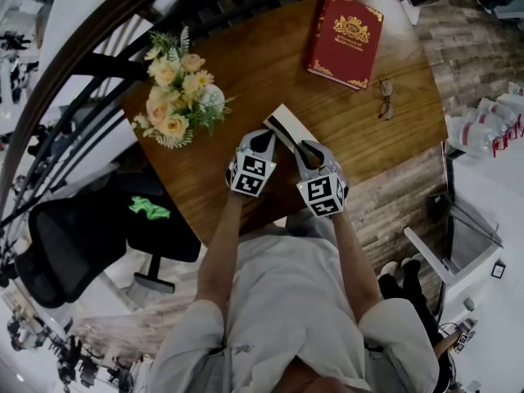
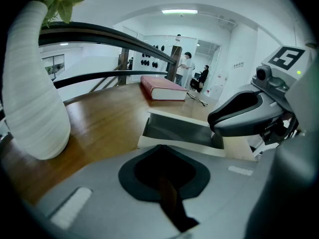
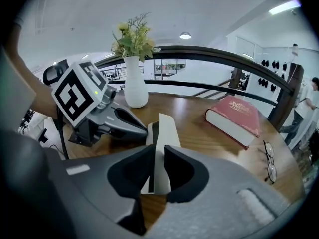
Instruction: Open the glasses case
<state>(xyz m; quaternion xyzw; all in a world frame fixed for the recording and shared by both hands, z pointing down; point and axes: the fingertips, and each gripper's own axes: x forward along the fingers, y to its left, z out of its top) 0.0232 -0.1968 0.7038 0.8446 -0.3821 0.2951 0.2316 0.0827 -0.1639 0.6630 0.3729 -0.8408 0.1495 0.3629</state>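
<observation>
Right gripper view: right tongs pinching the raised lid of the cream glasses case on the table, left tongs pressed together, empty, beside its base; dark lining exposed, opening seemingly near complete.

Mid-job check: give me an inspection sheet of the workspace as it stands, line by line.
surface: wooden table, brown top.
job's things: glasses case partly open, dark lining showing.
clutter: red book, glasses, vase of flowers, all apart from the case.
grippers: right gripper shut on the case's cream panel; left gripper shut, nothing between its jaws, tips at the case's near edge.
cables: what looks like a thin dark lead hangs by the left gripper.
surroundings: curved railing, black office chair on the floor beside the table.
</observation>
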